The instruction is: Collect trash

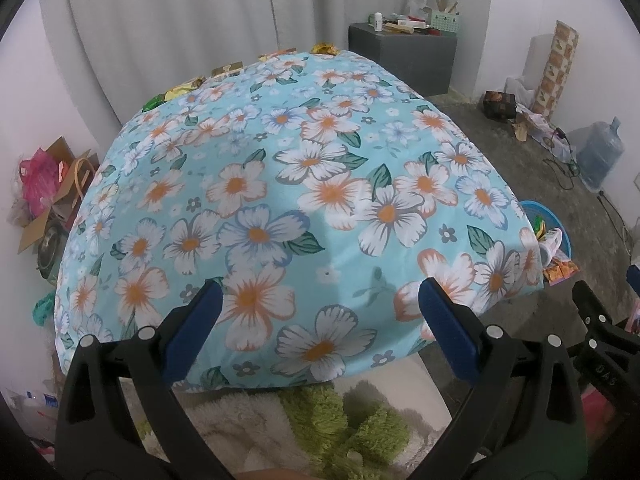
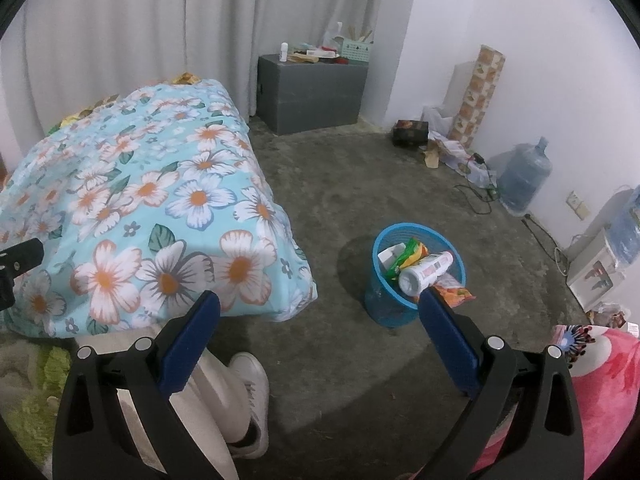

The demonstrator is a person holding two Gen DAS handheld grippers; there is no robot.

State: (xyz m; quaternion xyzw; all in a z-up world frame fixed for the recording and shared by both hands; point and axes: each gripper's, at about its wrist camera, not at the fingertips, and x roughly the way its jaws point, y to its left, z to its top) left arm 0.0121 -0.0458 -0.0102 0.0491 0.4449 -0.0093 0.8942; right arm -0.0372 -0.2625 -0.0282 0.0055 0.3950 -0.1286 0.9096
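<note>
Left wrist view: the left gripper is hovering over the flowered cloth with its jaws spread wide, gripping nothing. Wrappers are lining the far edge of the cloth, well apart from the fingers, and the gold one is sitting at the far corner. They are looking thin and crinkly (light stuff, likely slippery), so a pinch on a raised fold should be serving best.

Right wrist view: the right gripper is also gaping empty, pointing at the bare floor. The blue basket is standing on the floor beside the cloth, already holding a white bottle and snack packets, with an orange packet hanging over its rim
</note>
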